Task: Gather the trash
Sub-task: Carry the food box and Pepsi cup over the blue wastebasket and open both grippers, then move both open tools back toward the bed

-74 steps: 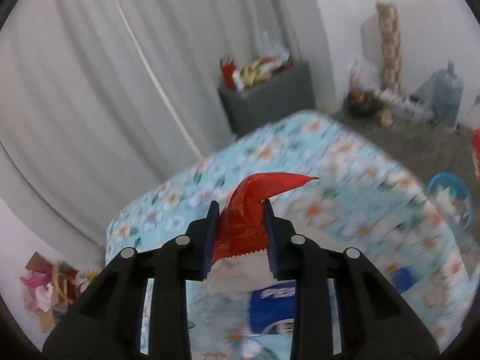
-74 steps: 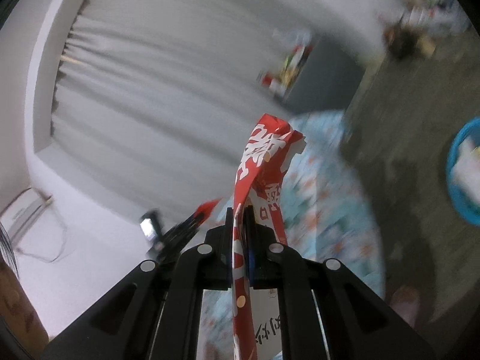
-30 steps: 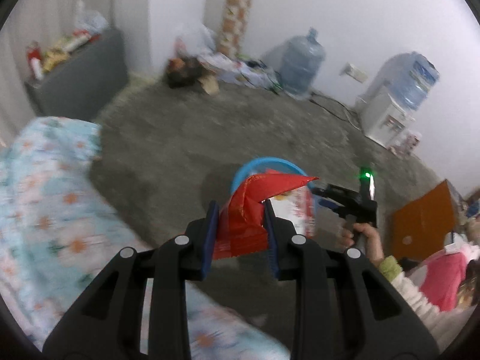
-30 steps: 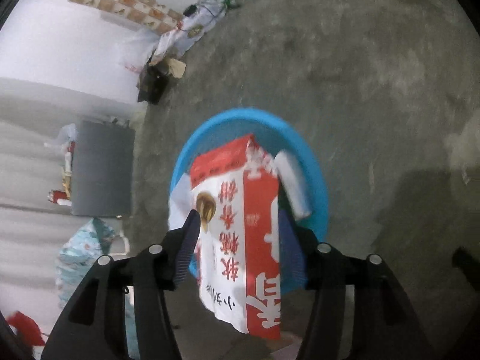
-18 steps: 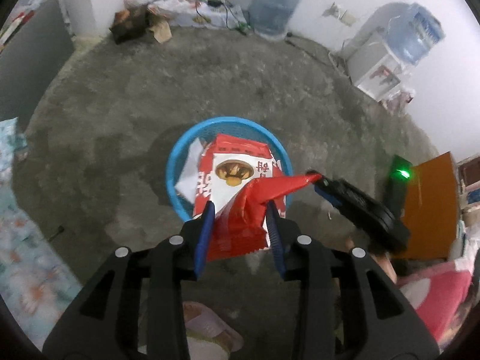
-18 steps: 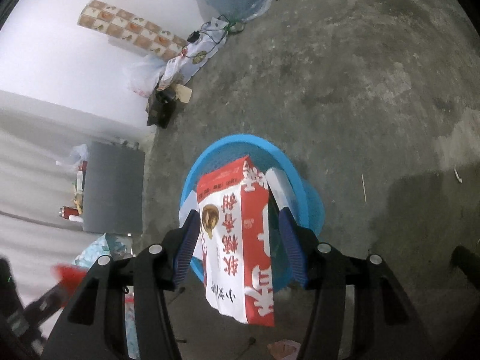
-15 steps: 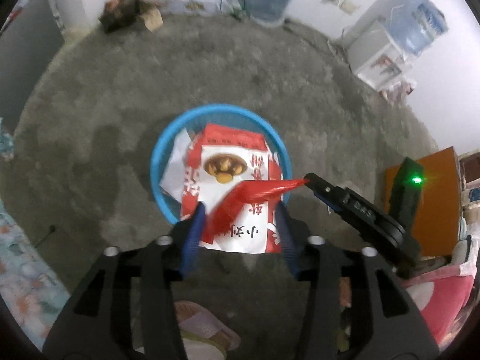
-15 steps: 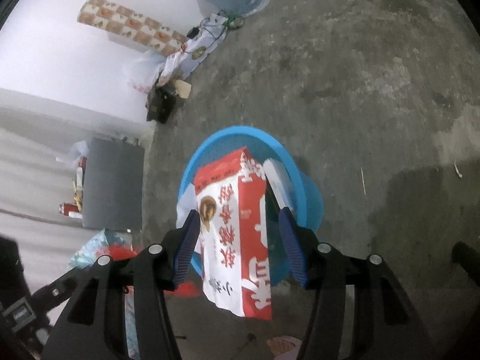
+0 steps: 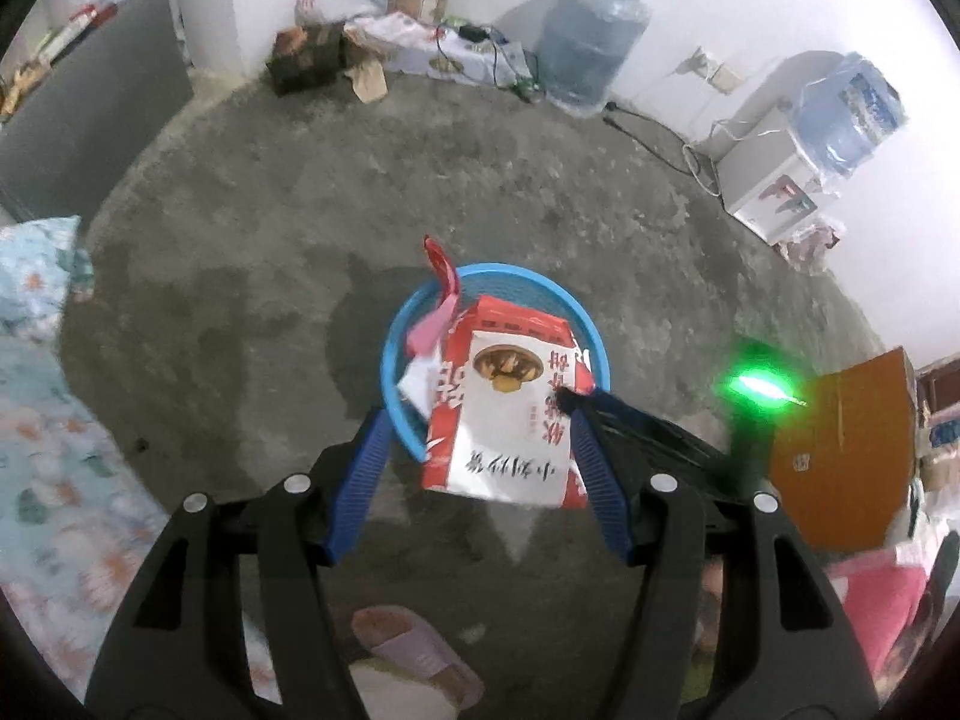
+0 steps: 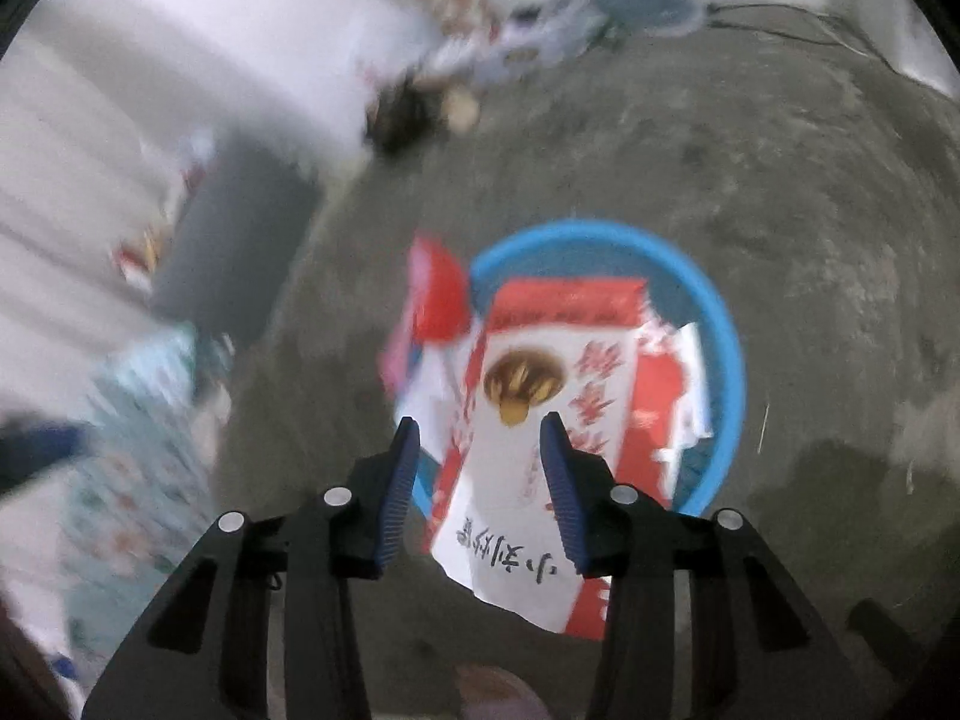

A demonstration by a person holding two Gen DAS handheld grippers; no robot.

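Note:
A blue round basket (image 9: 585, 324) stands on the concrete floor, also in the right wrist view (image 10: 729, 360). A large red and white snack bag (image 9: 510, 414) lies over it, sticking out past its near rim (image 10: 540, 450). A small red wrapper (image 9: 443, 294) hangs in the air at the basket's left rim (image 10: 435, 300). My left gripper (image 9: 477, 420) is open and empty above the basket. My right gripper (image 10: 480, 429) is open and empty above the bag; its fingers reach in from the right in the left wrist view (image 9: 606, 411).
A floral cloth (image 9: 42, 420) covers a surface at left. A grey cabinet (image 9: 90, 114), water jugs (image 9: 588, 54), a dispenser (image 9: 774, 192) and clutter line the far wall. An orange box (image 9: 840, 450) sits right. A slippered foot (image 9: 414, 654) is below.
Both grippers swung from the floral table to above the basket. The right gripper opened on the large bag. The left gripper has just opened and the red wrapper dropped toward the basket.

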